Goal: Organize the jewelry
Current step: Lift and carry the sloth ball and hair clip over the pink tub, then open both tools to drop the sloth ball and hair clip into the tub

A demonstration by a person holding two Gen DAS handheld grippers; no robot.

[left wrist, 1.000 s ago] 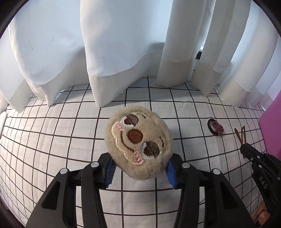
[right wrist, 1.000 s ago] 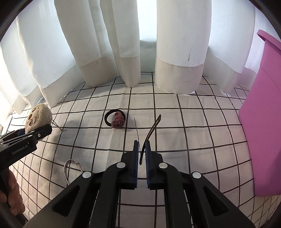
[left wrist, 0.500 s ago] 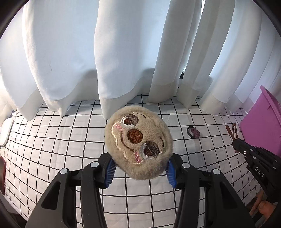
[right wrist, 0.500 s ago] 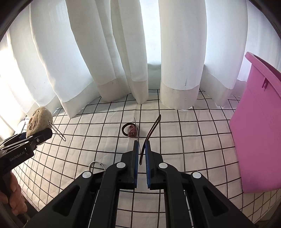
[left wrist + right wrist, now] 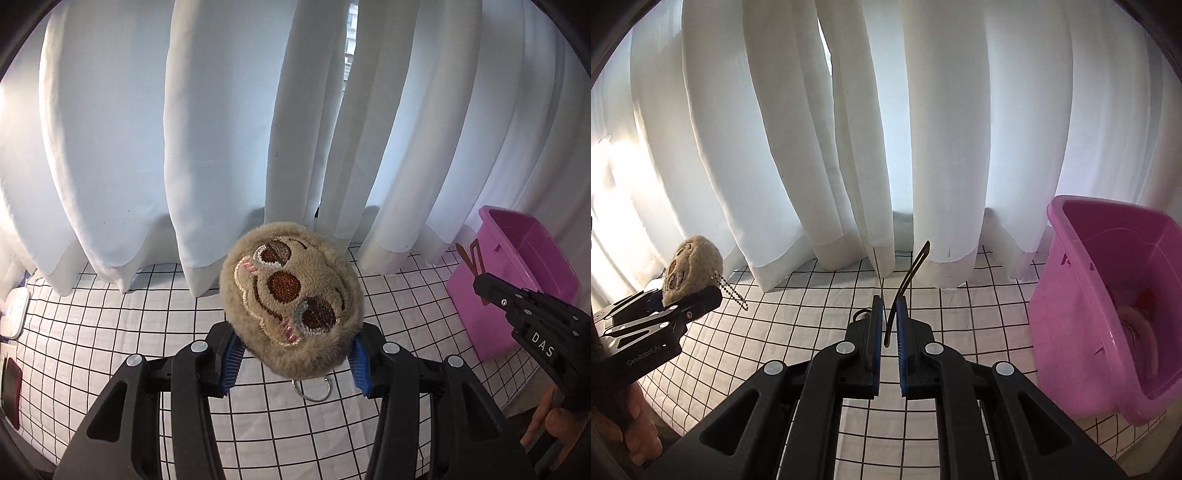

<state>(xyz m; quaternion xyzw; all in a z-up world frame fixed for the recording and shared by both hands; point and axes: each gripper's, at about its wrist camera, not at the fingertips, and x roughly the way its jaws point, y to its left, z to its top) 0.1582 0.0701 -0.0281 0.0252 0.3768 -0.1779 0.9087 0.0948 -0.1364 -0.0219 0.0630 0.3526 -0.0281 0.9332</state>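
The right gripper [image 5: 888, 314] is pinching a thin hair clip [image 5: 908, 284] and the left gripper [image 5: 293, 354] is squeezing the plush keychain [image 5: 291, 299], both hanging short of the pink bin [image 5: 1108, 302]; that slim clip is risking slipping out.

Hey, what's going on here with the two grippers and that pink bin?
A person is tidying accessories off a grid-patterned cloth. The left gripper is clamped on a plush sloth-face keychain, held in the air. The right gripper pinches a thin brown hair clip. The pink bin to the right already holds some items.
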